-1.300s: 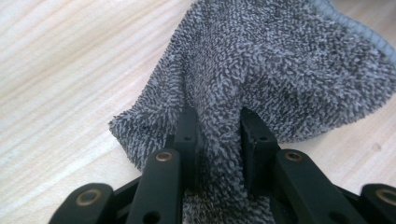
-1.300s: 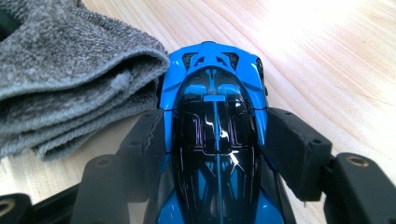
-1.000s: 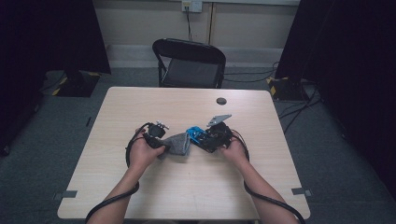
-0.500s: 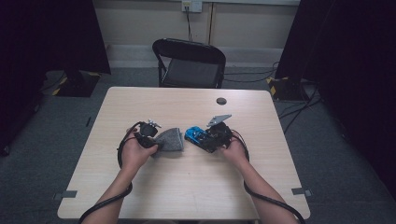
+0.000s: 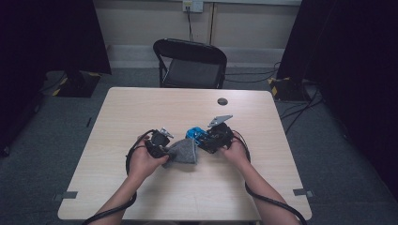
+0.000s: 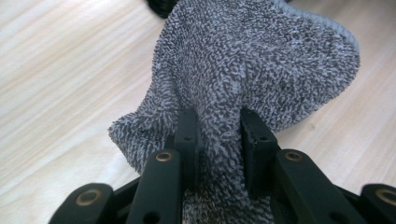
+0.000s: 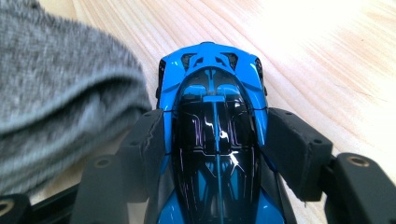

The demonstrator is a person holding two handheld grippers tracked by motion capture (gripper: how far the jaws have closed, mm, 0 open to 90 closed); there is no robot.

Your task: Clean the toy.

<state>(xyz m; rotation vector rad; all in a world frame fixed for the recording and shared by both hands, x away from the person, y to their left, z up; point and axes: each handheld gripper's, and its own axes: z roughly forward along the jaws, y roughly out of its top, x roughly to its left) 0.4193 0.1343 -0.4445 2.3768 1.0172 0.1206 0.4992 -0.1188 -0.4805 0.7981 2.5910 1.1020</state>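
High view: light wood-grain table (image 5: 141, 112), rectangular, rounded corners, on grey carpet. Black folding chair (image 5: 191, 63) at the far side; wall with an outlet behind it, dark curtains left and right, cables on the floor. Small dark round disc (image 5: 222, 101) near the far table edge. Person's forearms come in from the bottom. Left gripper (image 5: 162, 143) grasps a grey cloth (image 5: 185, 152), which lies bunched mid-table, just left of the right gripper (image 5: 206, 138). The right one holds a blue toy car (image 5: 195, 133) at table centre; a grey three-cornered plate sits on top of it. Cloth and car are close, and contact between them can't be judged from up here.

Left gripper view: grey cloth (image 6: 247, 60) is terry-like, looped and fuzzy, with a stitched hem along the top edge. Black jaws are clenched on a pinched fold; the rest fans out over the wood.

Right gripper view: blue toy car (image 7: 215, 135) is glossy, with a black shiny roof and vents at the far end. The jaws clamp its two sides, foam pads pressing on. Grey cloth (image 7: 56, 93) is blurred at left, just beside the car.
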